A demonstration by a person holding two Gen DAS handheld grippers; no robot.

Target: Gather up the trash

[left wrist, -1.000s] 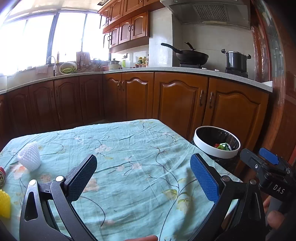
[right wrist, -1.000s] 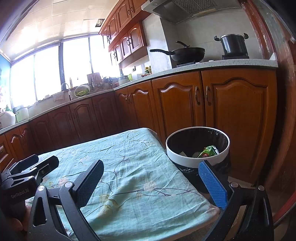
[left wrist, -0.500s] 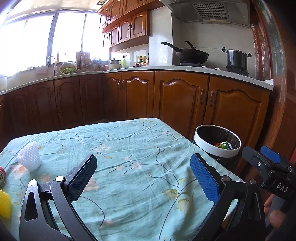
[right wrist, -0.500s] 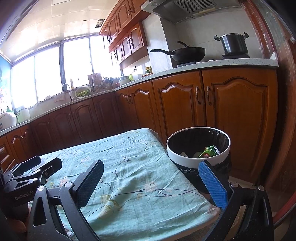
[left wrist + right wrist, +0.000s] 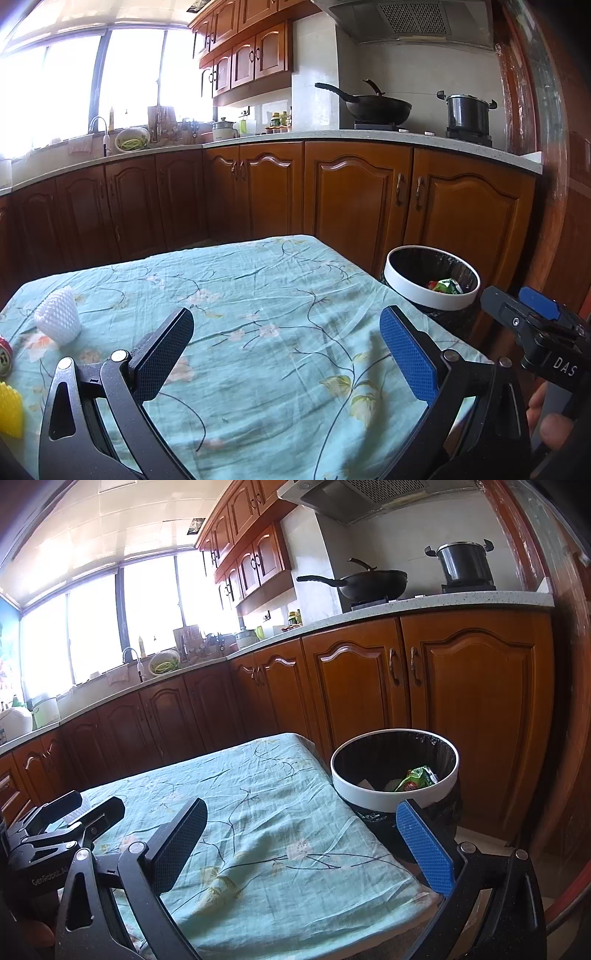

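Observation:
A round bin (image 5: 431, 284) (image 5: 394, 775) with a white rim and black liner stands on the floor past the table's right edge; a green wrapper (image 5: 417, 778) (image 5: 447, 286) lies inside. On the teal tablecloth at the left sit a white foam net sleeve (image 5: 59, 319), a yellow foam piece (image 5: 10, 411) and part of a red can (image 5: 4, 356). My left gripper (image 5: 286, 354) hovers open over the cloth, nothing between its fingers. My right gripper (image 5: 301, 845) is open too, over the table's right edge beside the bin, empty.
The table with its flowered cloth (image 5: 258, 332) fills the foreground. Brown kitchen cabinets (image 5: 354, 206) run behind it, with a wok (image 5: 373, 107) and a pot (image 5: 467, 110) on the counter. A person's fingers (image 5: 550, 424) hold the right gripper's handle.
Both views have drifted slightly; the bin sits a touch further right and lower in the left wrist view. Both grippers stay open and empty.

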